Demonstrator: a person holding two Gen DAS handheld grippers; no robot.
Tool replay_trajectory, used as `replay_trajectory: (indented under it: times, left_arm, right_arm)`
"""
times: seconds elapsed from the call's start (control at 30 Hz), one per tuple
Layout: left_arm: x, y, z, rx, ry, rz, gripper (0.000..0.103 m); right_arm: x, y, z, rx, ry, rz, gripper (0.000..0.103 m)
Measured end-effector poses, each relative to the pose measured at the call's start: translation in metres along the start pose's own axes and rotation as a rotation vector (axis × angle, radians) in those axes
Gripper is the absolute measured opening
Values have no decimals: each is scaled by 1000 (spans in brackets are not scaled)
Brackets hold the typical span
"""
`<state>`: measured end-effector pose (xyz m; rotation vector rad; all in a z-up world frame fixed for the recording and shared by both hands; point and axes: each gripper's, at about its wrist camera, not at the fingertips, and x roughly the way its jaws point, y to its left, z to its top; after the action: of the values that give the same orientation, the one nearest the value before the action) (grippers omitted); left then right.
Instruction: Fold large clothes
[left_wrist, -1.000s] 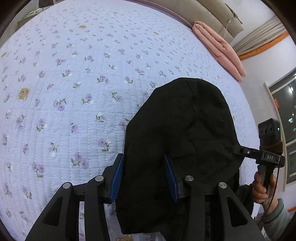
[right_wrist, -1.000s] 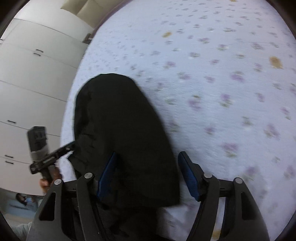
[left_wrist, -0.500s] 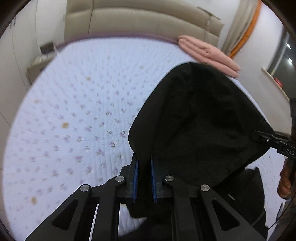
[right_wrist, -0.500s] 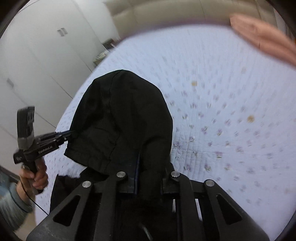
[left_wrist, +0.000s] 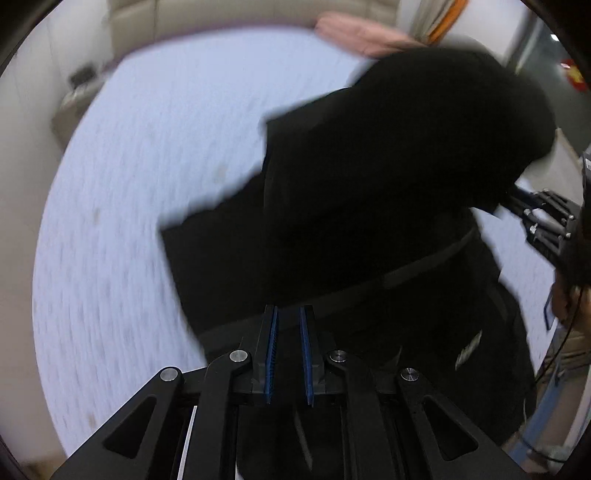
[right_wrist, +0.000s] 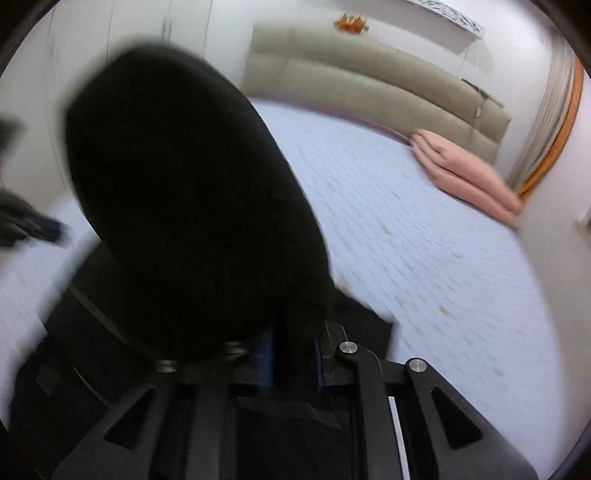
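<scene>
A large black hooded garment hangs lifted over the quilted bed, its lower part spread below. My left gripper is shut on a black edge of it, blue pads close together with cloth between them. In the right wrist view the hood bulges up in front of my right gripper. Its jaws are opening slightly, and black cloth still sits pinched between the pads. The right gripper also shows at the hood's edge in the left wrist view. The left gripper is a blur at the far left.
A folded pink blanket lies at the bed's far right corner by the beige padded headboard. White wardrobe doors stand to the left. A bedside stand is beside the bed. A person's hand holds the right gripper's handle.
Both grippers went from open around the garment's edge to shut on it. They then rose and pulled back, lifting the hood off the bed and drawing out more of the garment.
</scene>
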<state>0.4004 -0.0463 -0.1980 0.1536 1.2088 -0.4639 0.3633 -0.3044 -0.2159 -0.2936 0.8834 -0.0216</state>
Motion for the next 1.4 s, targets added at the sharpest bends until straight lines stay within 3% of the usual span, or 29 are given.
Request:
replay_trajectory:
  times: [0.1, 0.2, 0.27, 0.4, 0.53, 0.63, 0.7, 0.77, 0.87, 1.0, 1.07, 1.23, 1.3, 1.4]
  left_arm:
    - [-7, 18, -11, -84, -1, 16, 12]
    - [-25, 25, 22, -99, -101, 36, 12]
    - [-33, 20, 53, -98, -167, 0, 14]
    - [-33, 1, 114, -57, -252, -79, 18]
    - [-5, -27, 143, -32, -222, -131, 20]
    - [23, -35, 136, -23, -139, -146, 20]
    - [36, -40, 110, -23, -88, -181, 20]
    - [46, -47, 78, -37, -41, -181, 20]
    - [66, -43, 31, -156, 23, -144, 20]
    - [107, -38, -5, -278, 54, -118, 20]
    - [108, -42, -6, -282, 33, -93, 19]
    - [87, -41, -1, -257, 32, -105, 20]
    - [73, -37, 7, -247, 7, -109, 20]
    - [37, -37, 18, -231, -67, -104, 20]
  right_arm:
    - [12, -28, -26, 127, 141, 52, 27]
    - [7, -52, -19, 240, 149, 101, 39]
    - [4, -64, 1, 318, 112, 167, 53]
    - [20, -58, 51, 421, 99, 349, 53]
    - [42, -44, 81, 485, 140, 494, 54]
    - [52, -11, 87, 432, 186, 516, 54]
    - [56, 4, 84, 369, 234, 514, 54]
    - [49, 20, 62, 301, 274, 536, 54]
    - [46, 46, 20, 258, 366, 563, 54]
    - [70, 67, -38, 283, 473, 514, 51]
    - [84, 71, -56, 326, 444, 501, 51]
    - [75, 54, -46, 414, 454, 538, 51]
    - [58, 38, -38, 441, 412, 565, 53]
    - [28, 3, -24, 491, 303, 508, 63]
